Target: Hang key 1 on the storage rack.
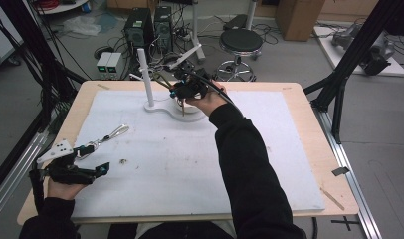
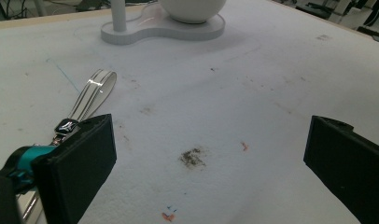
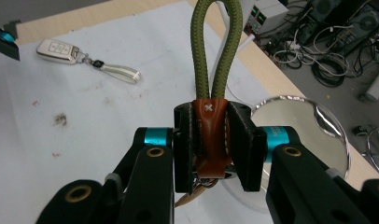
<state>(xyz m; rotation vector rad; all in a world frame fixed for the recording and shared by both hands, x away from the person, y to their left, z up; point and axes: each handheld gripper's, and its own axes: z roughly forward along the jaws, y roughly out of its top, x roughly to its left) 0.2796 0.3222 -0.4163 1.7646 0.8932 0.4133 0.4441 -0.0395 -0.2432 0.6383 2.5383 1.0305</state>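
My right gripper (image 3: 211,117) is shut on the brown leather tab (image 3: 209,140) of a keychain, whose olive cord loop (image 3: 214,46) stands up between the jaws. In the high view that gripper (image 1: 182,94) hangs over the bowl (image 1: 191,108) of a white stand (image 1: 157,107) with an upright post (image 1: 144,74). A silver car key fob (image 3: 59,50) with a pale strap (image 3: 121,72) lies on the white mat (image 1: 190,164). My left gripper (image 1: 103,169) rests open just in front of the fob (image 1: 85,148). The strap (image 2: 92,93) lies beside its left pad (image 2: 80,163).
A dark smudge (image 2: 193,157) marks the mat between my left jaws. Behind the table stand a black stool (image 1: 241,42), computer towers (image 1: 150,25) and tangled cables. Black frame struts (image 1: 339,94) rise at the table's right edge.
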